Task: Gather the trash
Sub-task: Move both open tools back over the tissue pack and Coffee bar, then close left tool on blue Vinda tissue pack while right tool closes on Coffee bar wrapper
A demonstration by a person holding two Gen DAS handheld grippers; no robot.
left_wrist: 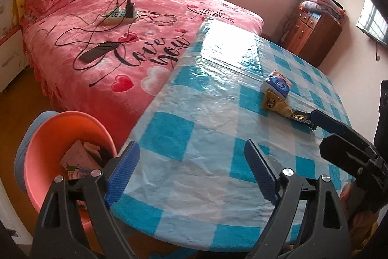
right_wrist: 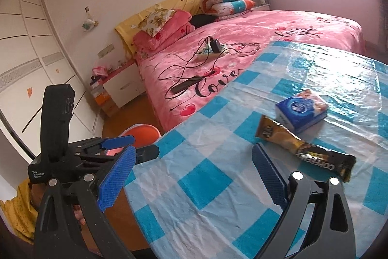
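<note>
On the checked worktop [right_wrist: 218, 186] a coffee sachet [right_wrist: 305, 149] lies flat beside a tissue pack [right_wrist: 300, 111], its long axis running diagonally away from the right tongs [right_wrist: 194, 176]. Both right and left tongs [left_wrist: 191, 169] are released and empty. Judged step: approaching the sachet; next, straddle its narrow width, then carry it to the orange bin [left_wrist: 60, 135].

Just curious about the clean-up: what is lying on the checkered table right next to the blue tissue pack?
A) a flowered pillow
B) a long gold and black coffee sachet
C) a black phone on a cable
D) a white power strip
B: the coffee sachet lies on the table just in front of the tissue pack, while the phone, power strip and pillow are all over on the bed.
</note>
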